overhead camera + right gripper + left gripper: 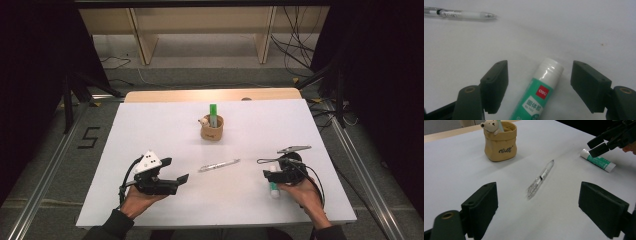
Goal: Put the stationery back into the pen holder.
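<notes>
White-covered table (150, 125), seen from the person's side. Item: right tool (270, 176), held in the person's right hand (300, 192) near the front right of the table, its two black jaws spread wide and lowered to either side of a glue stick (541, 92); in the right gripper view the jaws flank the stick's white cap with a gap on both sides, neither one touching it, so nothing is gripped. Item: glue stick, green and white with a red label patch, lying flat on the table at the front right, cap end pointing away from the hand. Item: left tool (172, 182), held in the left hand (137, 200) near the front left, jaws wide apart and holding nothing; in the left gripper view they frame bare table with a pen (540, 178) lying beyond them. Item: pen, clear barrel with a white grip section, lying loose on the table between the two tools, well apart from both, at a slight slant. Item: small tan fabric pot (212, 130), upright toward the middle-rear of the table, printed with dark lettering, a small bear figure (491, 126) at its rim and a green marker (213, 114) standing in it. Wooden table edge (210, 95) shows beyond the white cover.
</notes>
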Demonstrator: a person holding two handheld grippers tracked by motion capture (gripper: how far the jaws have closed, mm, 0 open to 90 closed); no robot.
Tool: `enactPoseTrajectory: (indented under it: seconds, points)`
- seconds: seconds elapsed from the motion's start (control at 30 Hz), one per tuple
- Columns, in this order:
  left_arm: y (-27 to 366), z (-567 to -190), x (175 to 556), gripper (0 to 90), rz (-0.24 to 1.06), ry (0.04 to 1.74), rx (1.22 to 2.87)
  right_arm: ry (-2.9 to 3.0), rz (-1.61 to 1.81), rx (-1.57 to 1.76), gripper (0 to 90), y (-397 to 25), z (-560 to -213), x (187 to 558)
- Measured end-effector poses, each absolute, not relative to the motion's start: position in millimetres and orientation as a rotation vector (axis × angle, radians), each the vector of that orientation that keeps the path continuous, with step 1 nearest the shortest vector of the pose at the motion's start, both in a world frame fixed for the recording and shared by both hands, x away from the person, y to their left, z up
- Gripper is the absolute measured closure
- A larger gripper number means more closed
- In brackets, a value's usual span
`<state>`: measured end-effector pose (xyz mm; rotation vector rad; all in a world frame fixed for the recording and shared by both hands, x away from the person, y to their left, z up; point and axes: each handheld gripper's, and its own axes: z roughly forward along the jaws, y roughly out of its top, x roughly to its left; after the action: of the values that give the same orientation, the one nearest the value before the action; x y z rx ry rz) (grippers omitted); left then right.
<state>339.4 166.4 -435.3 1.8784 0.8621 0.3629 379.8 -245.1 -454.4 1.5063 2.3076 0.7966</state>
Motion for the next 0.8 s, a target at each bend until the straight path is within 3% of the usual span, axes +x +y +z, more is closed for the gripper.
enactPoseTrajectory:
  seconds: [0.8]
  points:
    - [165.9, -436.1, 339.3, 15.2, 0.362, 0.861, 1.885, 2.295, 0.728, 1.587, 45.2, -241.1, -470.0, 385.5]
